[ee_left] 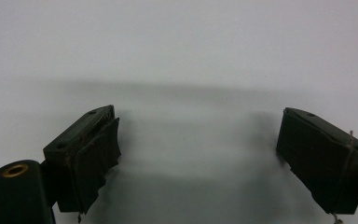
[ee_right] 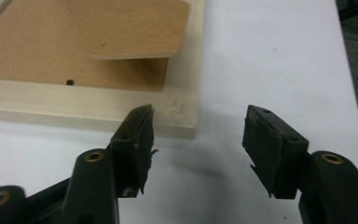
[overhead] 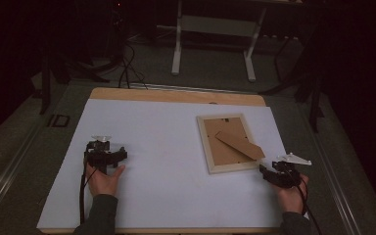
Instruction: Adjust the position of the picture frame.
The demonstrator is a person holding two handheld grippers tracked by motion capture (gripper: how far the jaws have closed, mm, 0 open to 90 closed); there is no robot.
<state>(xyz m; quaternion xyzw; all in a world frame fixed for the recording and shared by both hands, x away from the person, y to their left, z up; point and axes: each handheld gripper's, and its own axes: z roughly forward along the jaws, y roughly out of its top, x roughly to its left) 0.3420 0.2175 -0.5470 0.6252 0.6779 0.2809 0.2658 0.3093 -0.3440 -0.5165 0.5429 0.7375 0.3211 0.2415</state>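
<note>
A pale wooden picture frame [overhead: 227, 143] lies face down on the white table, its brown backing board up and a brown stand flap [overhead: 240, 145] folded out across it. My right gripper [overhead: 266, 172] rests just off the frame's near right corner, open and empty. In the right gripper view that gripper [ee_right: 198, 140] has the frame's corner [ee_right: 184, 114] right ahead of its left jaw, and the flap [ee_right: 135, 28] lies beyond. My left gripper [overhead: 105, 154] sits at the table's left, open, far from the frame. In the left gripper view its jaws [ee_left: 198, 156] hold nothing over bare white surface.
The white sheet [overhead: 152, 147] covers a wooden table whose far edge [overhead: 176, 95] shows as a tan strip. Beyond it stand a white desk frame [overhead: 215, 39] and dark cables on the floor. The table's right edge lies close to my right hand [overhead: 289, 196].
</note>
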